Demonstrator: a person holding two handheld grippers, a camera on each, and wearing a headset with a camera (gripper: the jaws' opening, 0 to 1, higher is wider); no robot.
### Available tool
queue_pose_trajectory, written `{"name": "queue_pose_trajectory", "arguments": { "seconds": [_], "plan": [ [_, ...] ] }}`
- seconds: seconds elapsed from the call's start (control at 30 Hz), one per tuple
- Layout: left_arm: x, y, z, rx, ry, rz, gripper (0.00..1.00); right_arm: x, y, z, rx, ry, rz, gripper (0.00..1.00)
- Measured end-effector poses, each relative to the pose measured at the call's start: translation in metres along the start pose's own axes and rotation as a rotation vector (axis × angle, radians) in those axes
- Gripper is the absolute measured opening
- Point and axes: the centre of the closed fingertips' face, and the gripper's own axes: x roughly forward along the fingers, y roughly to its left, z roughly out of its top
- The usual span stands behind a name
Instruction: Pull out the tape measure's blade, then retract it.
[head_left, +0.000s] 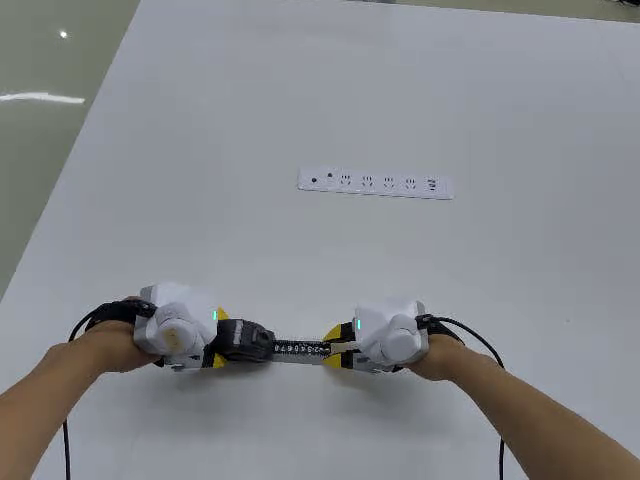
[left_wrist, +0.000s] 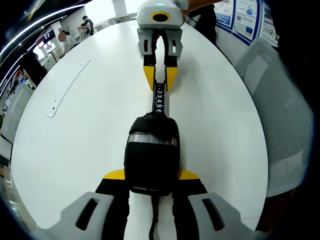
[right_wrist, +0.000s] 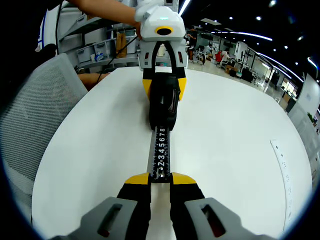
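L gripper (head_left: 222, 340) is clamping the tape measure's case (head_left: 248, 341) at the white table's (head_left: 350, 100) near edge. R gripper (head_left: 335, 348) is pinching the blade (head_left: 300, 349) tip, w/ a short stretch showing betw. them.

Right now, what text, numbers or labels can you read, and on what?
"2 3 4 5 6 7 8": on the blade, right gripper view.
"2 3 4 5": same blade, left gripper view; the next digit is cut off at the case.
Case: no label readable.
Blade digits in the head view: too small to read.
Power strip: marks too small to read.
Wall posters: blurred, unreadable.
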Motion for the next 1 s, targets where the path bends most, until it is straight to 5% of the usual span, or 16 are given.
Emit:
{"name": "queue_pose_trajectory", "arguments": {
  "seconds": [1.0],
  "plan": [
    [0.0019, 0.0005, -0.0023, -0.001, -0.001, 0.003, 0.28, -0.0079, 0.0004, -0.009, 0.0, 0.013, -0.008, 0.13]
  ]
}}
